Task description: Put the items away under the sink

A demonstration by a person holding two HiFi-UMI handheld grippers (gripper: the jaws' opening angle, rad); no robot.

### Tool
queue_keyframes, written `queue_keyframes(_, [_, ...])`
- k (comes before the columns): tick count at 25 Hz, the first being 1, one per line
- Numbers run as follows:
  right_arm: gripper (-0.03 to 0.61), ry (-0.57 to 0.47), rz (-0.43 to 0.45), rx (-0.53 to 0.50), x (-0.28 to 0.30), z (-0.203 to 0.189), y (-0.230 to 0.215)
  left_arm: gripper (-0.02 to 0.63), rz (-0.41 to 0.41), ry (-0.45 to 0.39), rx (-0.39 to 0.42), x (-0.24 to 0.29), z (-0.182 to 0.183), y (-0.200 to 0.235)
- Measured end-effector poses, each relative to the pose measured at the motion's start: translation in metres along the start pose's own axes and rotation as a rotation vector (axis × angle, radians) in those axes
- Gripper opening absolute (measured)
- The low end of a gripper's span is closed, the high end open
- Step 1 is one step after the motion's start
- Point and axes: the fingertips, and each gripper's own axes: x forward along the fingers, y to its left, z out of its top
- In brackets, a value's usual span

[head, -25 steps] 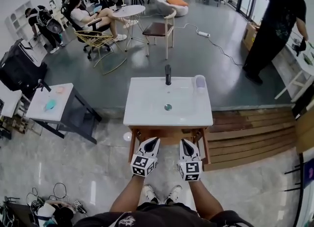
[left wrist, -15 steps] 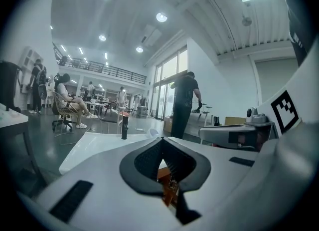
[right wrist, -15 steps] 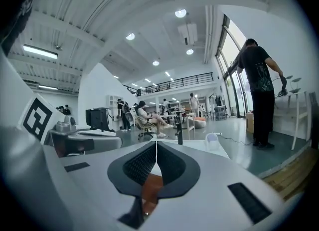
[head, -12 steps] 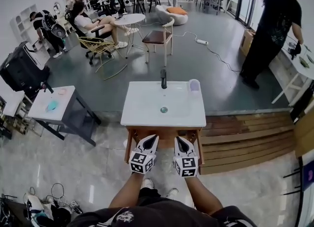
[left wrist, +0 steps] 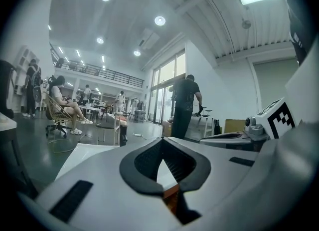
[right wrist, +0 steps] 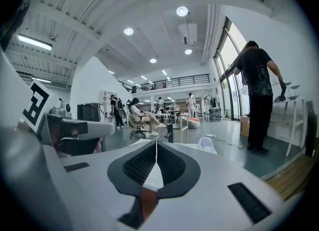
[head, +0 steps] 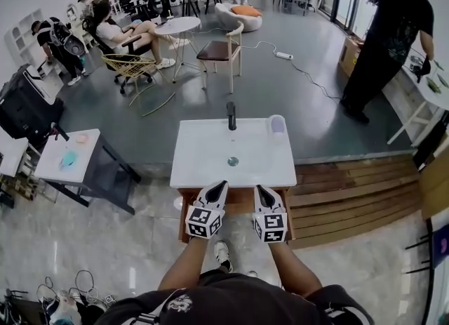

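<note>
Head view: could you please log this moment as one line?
left gripper: shut, empty | right gripper: shut, empty | white rectangular sink: ahead | pale cup: sink's far right corner

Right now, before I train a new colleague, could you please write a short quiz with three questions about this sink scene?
1. True or false: the left hand-held gripper and the right hand-held gripper each hold an item.
2. In the head view, the translucent cup on the sink stands: A) right of the faucet; B) left of it; C) directly in front of it.
3. Fill in: the faucet is ____ in colour.
Key: 1 false, both are shut and empty. 2 A. 3 black.
</note>
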Motion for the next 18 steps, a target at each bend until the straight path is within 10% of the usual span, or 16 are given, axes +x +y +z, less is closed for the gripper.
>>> queue_keyframes(18, [0.025, -0.064, -0.174, 0.045, 0.114, 0.054, -0.033, 0.008, -0.061, -0.034, 0.012, 0.086, 0.035, 0.114])
